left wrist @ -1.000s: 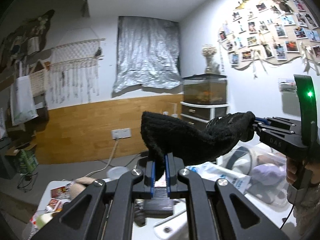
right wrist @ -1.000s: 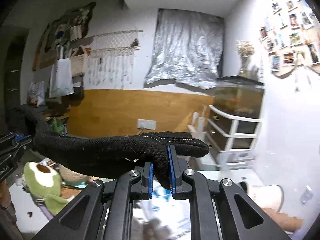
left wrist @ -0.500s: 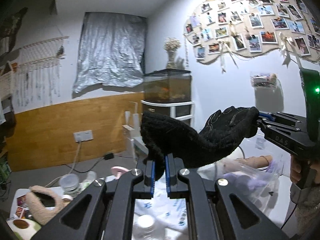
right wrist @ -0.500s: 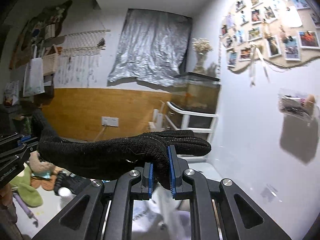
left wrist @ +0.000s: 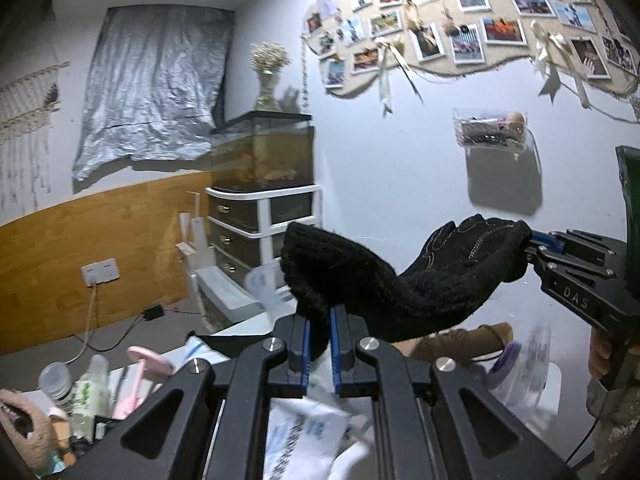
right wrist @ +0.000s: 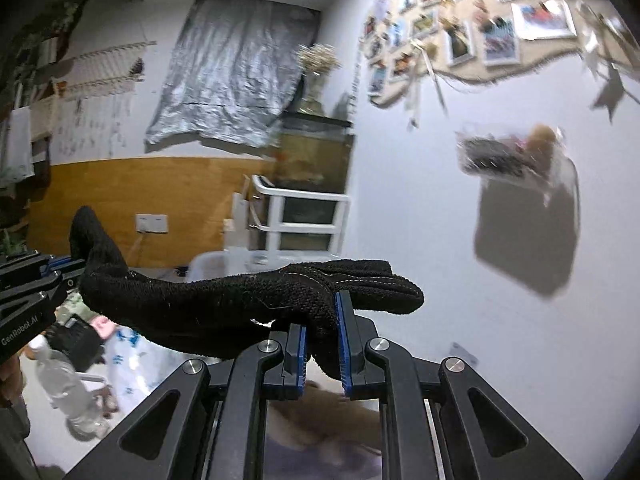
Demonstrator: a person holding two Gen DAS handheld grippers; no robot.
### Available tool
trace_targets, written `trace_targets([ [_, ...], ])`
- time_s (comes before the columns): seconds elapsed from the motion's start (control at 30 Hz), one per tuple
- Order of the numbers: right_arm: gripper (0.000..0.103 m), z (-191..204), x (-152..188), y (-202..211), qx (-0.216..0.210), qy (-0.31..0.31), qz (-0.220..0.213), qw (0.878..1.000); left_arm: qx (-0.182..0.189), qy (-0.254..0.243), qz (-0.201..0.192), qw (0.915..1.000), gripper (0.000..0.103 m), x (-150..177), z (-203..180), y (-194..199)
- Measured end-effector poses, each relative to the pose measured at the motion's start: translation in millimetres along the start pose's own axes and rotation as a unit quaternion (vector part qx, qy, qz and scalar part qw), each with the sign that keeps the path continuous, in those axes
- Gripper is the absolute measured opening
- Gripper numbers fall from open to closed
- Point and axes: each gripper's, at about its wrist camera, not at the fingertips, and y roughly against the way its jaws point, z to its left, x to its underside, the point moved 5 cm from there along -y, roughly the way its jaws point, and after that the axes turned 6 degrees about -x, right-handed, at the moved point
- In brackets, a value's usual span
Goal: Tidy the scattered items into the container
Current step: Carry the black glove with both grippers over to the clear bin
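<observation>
A black knitted glove (left wrist: pixel 400 284) hangs stretched in the air between both grippers. My left gripper (left wrist: pixel 319 330) is shut on its cuff end. My right gripper (right wrist: pixel 322 322) is shut on the glove (right wrist: pixel 224 304) near its fingers, and shows at the right of the left wrist view (left wrist: pixel 530 242), held by a hand. The left gripper (right wrist: pixel 74 266) appears at the left edge of the right wrist view. Below the glove is a clear plastic container (left wrist: pixel 532 364) holding a brown plush item (left wrist: pixel 464 340) and something purple.
A white packet with blue print (left wrist: pixel 304 432), a pink item (left wrist: pixel 146 362) and a water bottle (right wrist: pixel 60 384) lie on the surface to the left. A white drawer unit with a fish tank (left wrist: pixel 264 208) stands behind. The white wall is close on the right.
Both grippers have swung right together with the glove still stretched between them. The views now face the photo wall, and the clear container lies under the glove.
</observation>
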Motion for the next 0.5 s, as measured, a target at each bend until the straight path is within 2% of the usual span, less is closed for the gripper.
trace_targets([
  [0.23,0.013,-43,11,-24,0.022,-0.015,0.027,0.999,0.013,-0.017,0.023,0.9995,0.008,-10,-41,-49],
  [0.5,0.013,-62,-11,-73,0.039,0.01,0.062,0.997,-0.009,-0.018,0.049,0.9986,0.008,-29,-41,-104],
])
